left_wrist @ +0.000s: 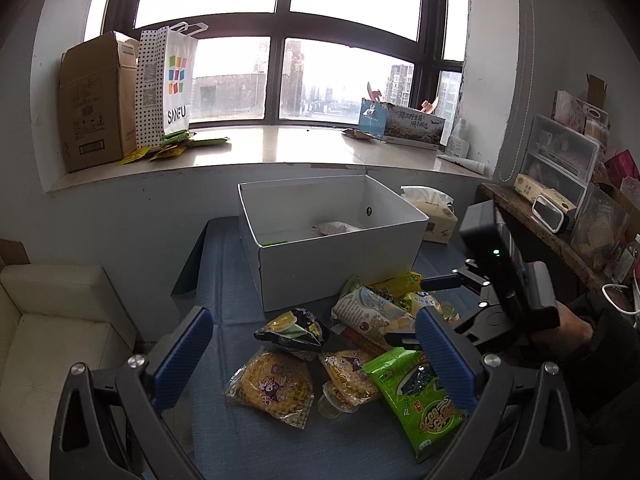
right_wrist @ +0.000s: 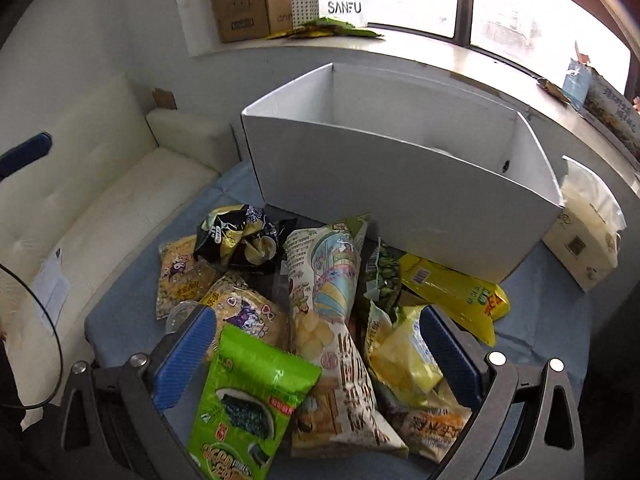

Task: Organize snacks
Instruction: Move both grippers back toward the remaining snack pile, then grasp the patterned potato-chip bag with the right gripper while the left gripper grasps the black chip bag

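Fingers of both units stand spread wide, and I see nothing held between either pair. My left gripper (left_wrist: 316, 356) hovers above the near edge of the snack pile, its blue pads framing a clear packet of yellow corn puffs (left_wrist: 271, 386) and a small clear jelly cup (left_wrist: 335, 400). My right gripper (right_wrist: 316, 354) sits low over the same pile, its pads bracketing a green seaweed bag (right_wrist: 244, 404), a tall chip bag with cartoon print (right_wrist: 332, 320) and a crumpled yellow bag (right_wrist: 408, 364).

Pile location: on a blue table cover (left_wrist: 224, 292), directly in front of a white cardboard box (left_wrist: 340, 268). A black crumpled bag (right_wrist: 240, 236) lies at the far left of the pile; a flat yellow pouch (right_wrist: 460, 292) lies against the box's front wall. Inside the box I can make out one pale packet (left_wrist: 336, 227) and a green edge; the rest of the floor is hidden.

A tissue pack (right_wrist: 588, 240) stands just right of the box. The windowsill behind carries a brown carton (left_wrist: 96, 100) and a SANFU paper bag (left_wrist: 168, 84).
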